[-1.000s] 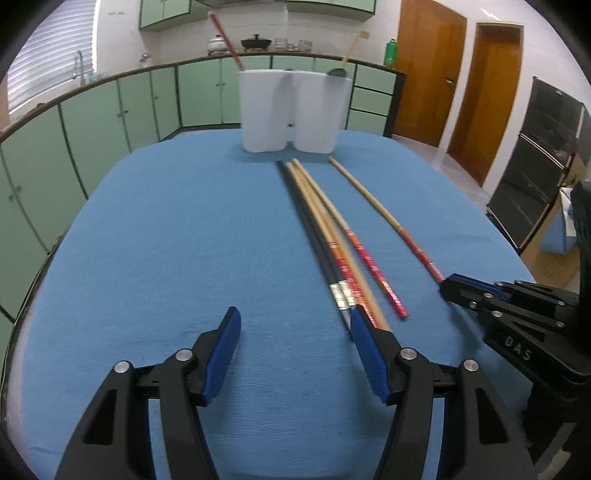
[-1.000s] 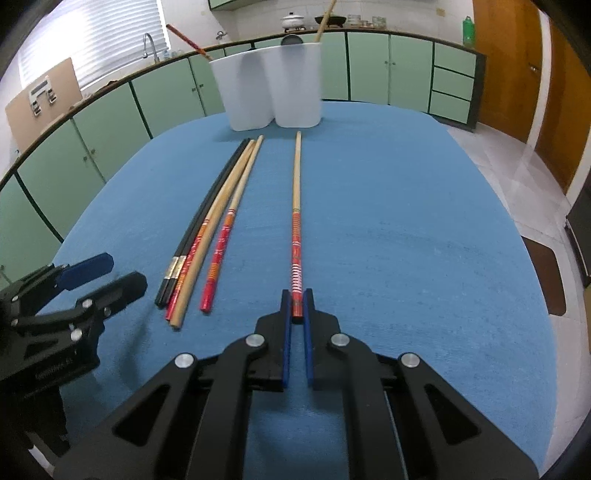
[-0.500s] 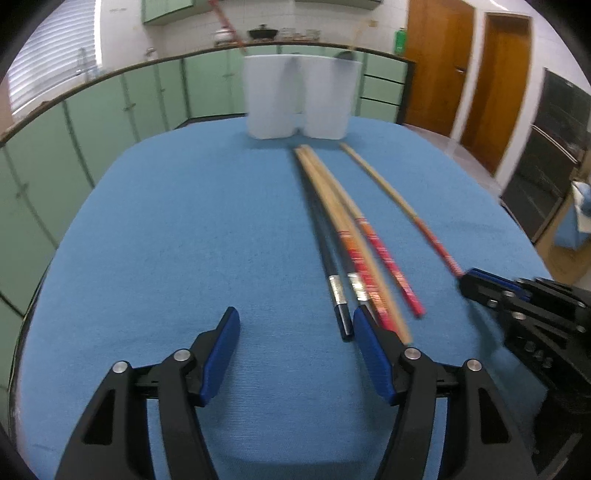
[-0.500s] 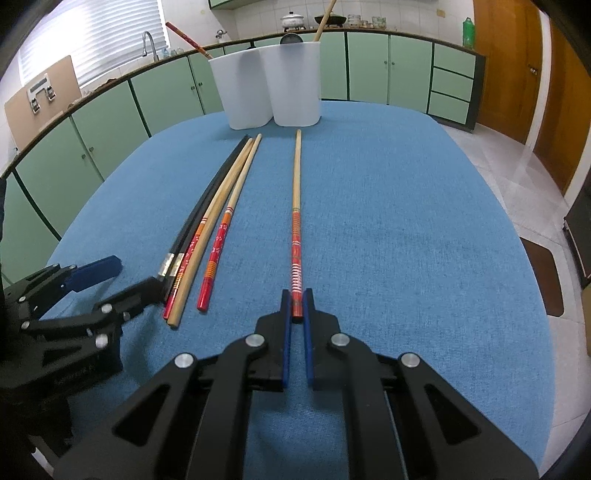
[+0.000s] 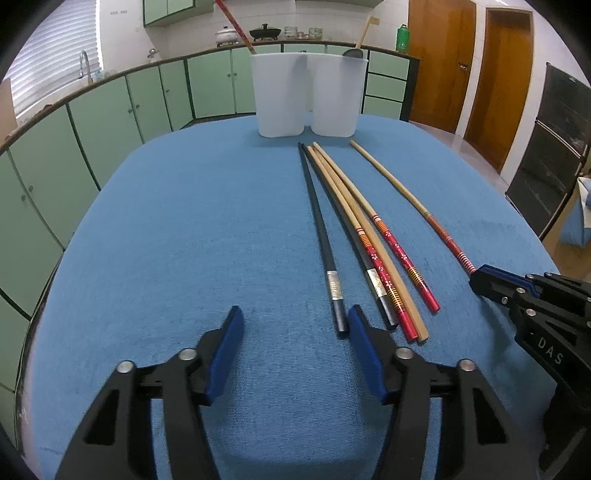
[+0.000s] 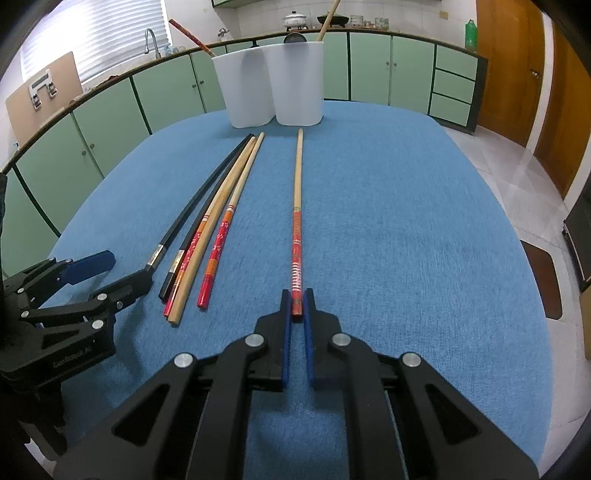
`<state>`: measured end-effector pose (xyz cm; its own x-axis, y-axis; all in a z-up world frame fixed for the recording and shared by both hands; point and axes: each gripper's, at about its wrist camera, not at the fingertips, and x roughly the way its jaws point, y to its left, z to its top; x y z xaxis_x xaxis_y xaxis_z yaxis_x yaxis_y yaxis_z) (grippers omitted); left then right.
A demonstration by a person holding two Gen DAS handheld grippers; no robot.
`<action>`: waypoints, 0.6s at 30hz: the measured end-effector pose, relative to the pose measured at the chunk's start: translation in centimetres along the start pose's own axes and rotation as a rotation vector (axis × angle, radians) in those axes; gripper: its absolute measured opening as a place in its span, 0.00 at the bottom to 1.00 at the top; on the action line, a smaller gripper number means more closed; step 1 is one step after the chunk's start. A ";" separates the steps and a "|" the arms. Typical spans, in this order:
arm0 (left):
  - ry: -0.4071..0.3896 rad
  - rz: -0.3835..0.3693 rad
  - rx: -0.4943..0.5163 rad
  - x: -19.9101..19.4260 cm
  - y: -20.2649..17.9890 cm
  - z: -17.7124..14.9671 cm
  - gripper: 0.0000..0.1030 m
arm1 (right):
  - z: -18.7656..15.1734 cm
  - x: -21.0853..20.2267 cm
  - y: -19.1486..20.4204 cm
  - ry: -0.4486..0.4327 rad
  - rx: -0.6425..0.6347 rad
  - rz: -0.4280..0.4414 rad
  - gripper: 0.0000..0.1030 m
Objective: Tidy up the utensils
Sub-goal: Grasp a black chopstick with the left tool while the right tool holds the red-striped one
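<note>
Several long chopsticks lie on the blue table (image 5: 184, 240). A black chopstick (image 5: 321, 236) lies apart from the bunch of black, bamboo and red ones (image 5: 369, 243); its near end touches the right finger of my open left gripper (image 5: 295, 328). My right gripper (image 6: 296, 299) is shut on the red end of a lone bamboo chopstick (image 6: 297, 192), which lies flat on the cloth. The left gripper also shows in the right wrist view (image 6: 110, 269), and the right gripper shows in the left wrist view (image 5: 480, 277). A white two-cup holder (image 5: 308, 96) stands at the far end.
The holder has a red-handled utensil (image 5: 232, 22) in its left cup and a wooden-handled ladle (image 5: 360, 40) in its right cup. Green cabinets (image 5: 110, 122) ring the table, with wooden doors (image 5: 439, 62) at right.
My left gripper slid right and forward toward the bunch; the outer black chopstick has separated from the others. My right gripper stays shut on the lone chopstick.
</note>
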<state>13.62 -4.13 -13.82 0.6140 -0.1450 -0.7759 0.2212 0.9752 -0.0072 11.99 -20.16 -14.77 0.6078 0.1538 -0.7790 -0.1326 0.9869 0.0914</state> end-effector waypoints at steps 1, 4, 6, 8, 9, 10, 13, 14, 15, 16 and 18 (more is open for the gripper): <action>-0.002 -0.001 0.006 0.0 -0.1 0.0 0.45 | 0.0 0.0 0.0 0.001 0.001 0.003 0.07; -0.004 0.003 0.022 -0.1 -0.6 0.0 0.42 | -0.1 0.0 -0.1 0.002 0.006 0.010 0.07; -0.003 -0.002 0.017 -0.1 -0.5 0.0 0.42 | 0.0 0.0 -0.2 0.002 0.010 0.014 0.07; -0.013 -0.034 -0.014 -0.4 -0.1 0.0 0.43 | -0.1 0.0 -0.2 0.002 0.012 0.017 0.07; -0.017 -0.046 -0.033 -0.6 0.2 -0.1 0.45 | -0.1 0.0 -0.3 0.002 0.014 0.020 0.07; -0.022 -0.051 -0.041 -0.8 0.4 -0.2 0.48 | -0.1 0.0 -0.2 0.002 0.015 0.021 0.07; -0.030 -0.055 -0.042 -1.2 0.7 -0.5 0.49 | -0.1 0.0 -0.1 0.002 0.013 0.018 0.07; -0.028 -0.055 -0.039 -1.2 0.6 -0.6 0.49 | -0.1 0.0 0.0 0.002 0.011 0.016 0.07; -0.026 -0.056 -0.038 -1.1 0.6 -0.6 0.49 | -0.1 0.0 0.0 0.002 0.010 0.015 0.07; -0.021 -0.055 -0.035 -1.0 0.5 -0.7 0.49 | -0.1 0.0 0.0 0.002 0.010 0.015 0.07; -0.013 -0.057 -0.030 -0.8 0.3 -0.7 0.49 | -0.1 0.1 -0.1 0.002 0.013 0.018 0.07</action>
<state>12.68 -3.59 -13.63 0.6107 -0.2022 -0.7656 0.2331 0.9699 -0.0702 11.95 -20.24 -14.91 0.6036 0.1716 -0.7786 -0.1333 0.9845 0.1137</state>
